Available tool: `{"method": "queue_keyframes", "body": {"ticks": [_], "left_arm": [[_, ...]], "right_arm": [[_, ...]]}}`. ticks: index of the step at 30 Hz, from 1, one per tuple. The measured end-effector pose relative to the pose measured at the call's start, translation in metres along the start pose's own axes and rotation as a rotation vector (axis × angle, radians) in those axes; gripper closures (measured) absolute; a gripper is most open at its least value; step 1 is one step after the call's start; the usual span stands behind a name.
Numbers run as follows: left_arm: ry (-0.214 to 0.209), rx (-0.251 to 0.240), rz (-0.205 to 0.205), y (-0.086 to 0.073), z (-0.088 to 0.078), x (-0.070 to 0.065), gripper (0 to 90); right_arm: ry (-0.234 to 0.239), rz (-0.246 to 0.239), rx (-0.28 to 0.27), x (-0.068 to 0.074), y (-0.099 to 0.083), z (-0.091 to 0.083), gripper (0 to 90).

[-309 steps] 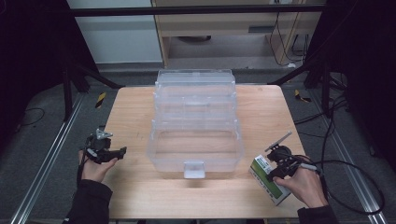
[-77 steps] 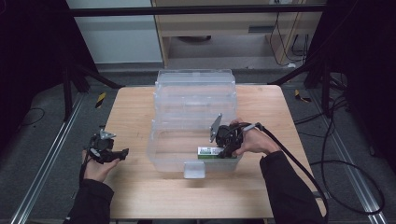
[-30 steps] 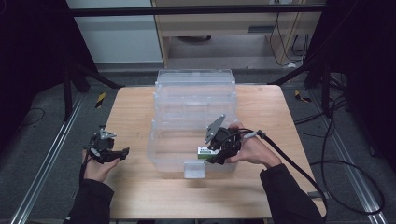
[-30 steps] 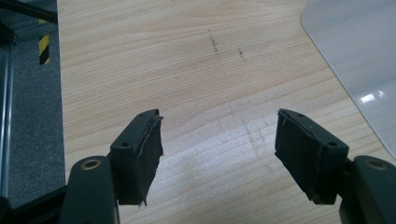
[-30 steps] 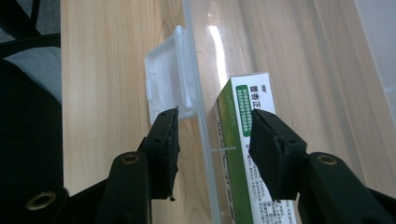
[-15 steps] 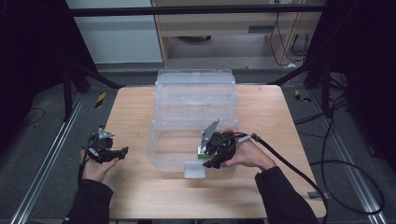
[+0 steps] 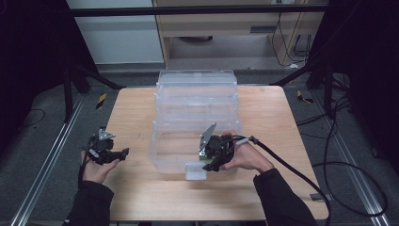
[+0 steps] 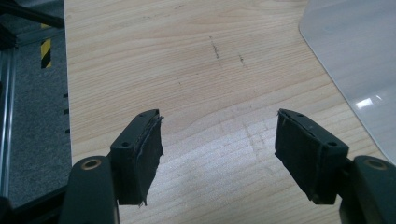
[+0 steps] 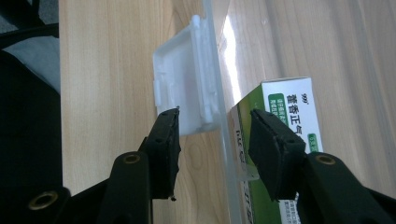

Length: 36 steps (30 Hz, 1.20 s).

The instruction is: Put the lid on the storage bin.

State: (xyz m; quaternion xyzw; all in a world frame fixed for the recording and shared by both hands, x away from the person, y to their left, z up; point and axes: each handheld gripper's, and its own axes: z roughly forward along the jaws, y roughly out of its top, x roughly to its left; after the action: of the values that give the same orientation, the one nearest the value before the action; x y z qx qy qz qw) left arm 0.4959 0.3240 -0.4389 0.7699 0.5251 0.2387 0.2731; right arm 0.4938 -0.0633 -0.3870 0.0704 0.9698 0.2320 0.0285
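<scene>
Worktop (image 7: 141, 197): pale wood, straight grain, a few dark scuffs; grey carpeted floor (image 7: 42, 141) around it, metal rails at both sides, a cabinet behind.

Clear plastic bin (image 7: 195, 101), stepped tiers, rounded corners, stands mid-worktop. White latch (image 9: 184, 93) on its near wall.

Green-and-white carton (image 9: 292, 112), printed card, sits inside the bin just behind the near wall.

Right tool (image 9: 212, 140): jaws partly apart and straddling the bin's near wall, one pad outside at the latch, the other inside against the carton; whether the pads press, cannot tell.

Left tool (image 8: 217, 140): jaws wide open over bare wood, well left of the bin.
</scene>
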Motion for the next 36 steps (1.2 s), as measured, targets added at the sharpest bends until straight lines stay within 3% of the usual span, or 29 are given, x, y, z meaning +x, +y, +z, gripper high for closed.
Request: {"method": "queue_keyframes", "body": {"ticks": [13, 36], "left_arm": [[0.002, -0.007, 0.006, 0.003, -0.004, -0.001, 31.0], [-0.013, -0.034, 0.017, 0.009, -0.011, -0.001, 31.2]], "right_arm": [[0.023, 0.005, 0.056, -0.001, -0.001, 0.011, 57.7], [0.063, 0.011, 0.078, -0.004, 0.0, 0.022, 64.2]]}}
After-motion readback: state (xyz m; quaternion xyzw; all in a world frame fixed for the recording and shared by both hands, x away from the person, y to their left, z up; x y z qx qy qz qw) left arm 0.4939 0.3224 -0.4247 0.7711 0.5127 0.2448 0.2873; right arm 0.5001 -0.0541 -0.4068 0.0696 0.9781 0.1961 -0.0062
